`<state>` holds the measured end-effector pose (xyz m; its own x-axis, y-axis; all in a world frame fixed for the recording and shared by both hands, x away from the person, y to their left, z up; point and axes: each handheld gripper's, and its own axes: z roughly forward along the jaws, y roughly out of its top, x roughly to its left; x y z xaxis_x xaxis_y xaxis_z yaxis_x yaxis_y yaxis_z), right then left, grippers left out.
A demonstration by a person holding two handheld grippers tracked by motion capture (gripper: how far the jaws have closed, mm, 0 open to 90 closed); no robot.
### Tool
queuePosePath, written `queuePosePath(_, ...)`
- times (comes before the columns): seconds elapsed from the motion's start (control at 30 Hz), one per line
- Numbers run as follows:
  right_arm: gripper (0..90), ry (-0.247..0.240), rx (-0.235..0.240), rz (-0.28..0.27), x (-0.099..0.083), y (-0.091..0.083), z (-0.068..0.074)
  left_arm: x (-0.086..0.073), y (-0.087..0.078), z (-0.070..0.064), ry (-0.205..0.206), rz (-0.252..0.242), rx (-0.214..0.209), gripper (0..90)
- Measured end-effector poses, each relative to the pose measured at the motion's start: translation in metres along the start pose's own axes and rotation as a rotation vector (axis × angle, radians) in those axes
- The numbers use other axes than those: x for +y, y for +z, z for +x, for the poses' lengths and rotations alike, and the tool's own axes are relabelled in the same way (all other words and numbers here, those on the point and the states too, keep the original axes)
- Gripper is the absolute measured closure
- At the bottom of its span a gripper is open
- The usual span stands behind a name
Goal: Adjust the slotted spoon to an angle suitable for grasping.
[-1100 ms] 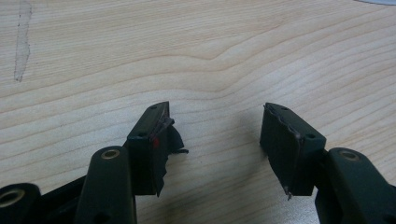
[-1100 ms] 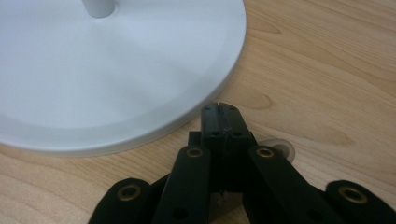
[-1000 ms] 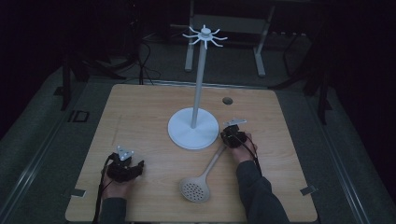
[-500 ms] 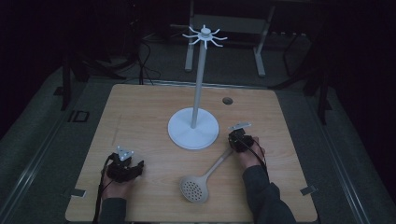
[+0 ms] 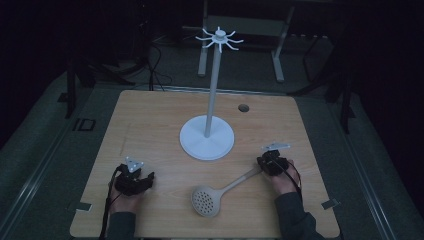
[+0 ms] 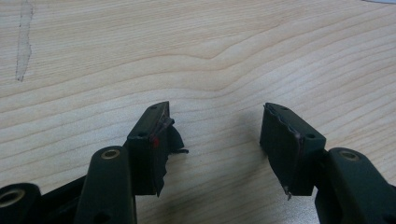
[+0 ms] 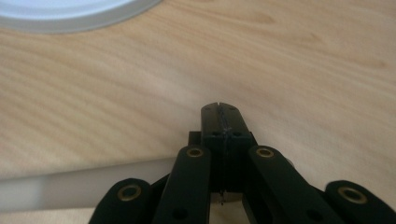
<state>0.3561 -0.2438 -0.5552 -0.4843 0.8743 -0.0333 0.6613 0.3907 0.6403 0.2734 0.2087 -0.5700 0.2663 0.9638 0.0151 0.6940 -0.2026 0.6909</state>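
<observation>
My right gripper (image 7: 219, 108): clenched on the skimmer handle (image 5: 240, 179).
My left gripper (image 6: 215, 126): released, over bare table (image 6: 196, 56).

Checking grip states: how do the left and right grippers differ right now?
The left gripper has its jaws wide apart over bare table; the right gripper has its jaws pressed together. The left sits clear of everything; the right is at the handle end of the skimmer, near the stand. Whether it grips the handle is unclear. Both sit low at the table's near edge.
</observation>
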Motion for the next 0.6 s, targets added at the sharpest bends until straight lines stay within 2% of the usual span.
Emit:
queuePosePath(0.33,90.0,0.065,0.051,-0.036,-0.026,-0.018,-0.010,0.000,-0.001,0.000,0.001,-0.002,0.001,43.5)
queuePosePath(0.4,89.8,0.049,0.057,-0.052,-0.029,-0.019,-0.011,0.000,-0.001,0.000,0.000,-0.002,0.001,43.7)
queuePosePath(0.43,89.6,0.038,0.051,-0.067,-0.031,-0.020,-0.013,0.000,-0.001,0.000,0.000,-0.004,0.001,43.7)
queuePosePath(0.53,89.7,0.054,0.026,-0.078,-0.033,-0.022,-0.019,0.000,-0.001,0.000,-0.002,-0.010,-0.002,43.7)
queuePosePath(0.57,89.8,0.064,-0.013,-0.085,-0.035,-0.025,-0.028,0.001,-0.001,0.000,-0.001,-0.008,-0.003,43.7)
queuePosePath(0.6,89.8,0.080,-0.026,-0.089,-0.037,-0.026,-0.032,0.001,-0.001,0.000,0.000,-0.009,-0.005,43.7)
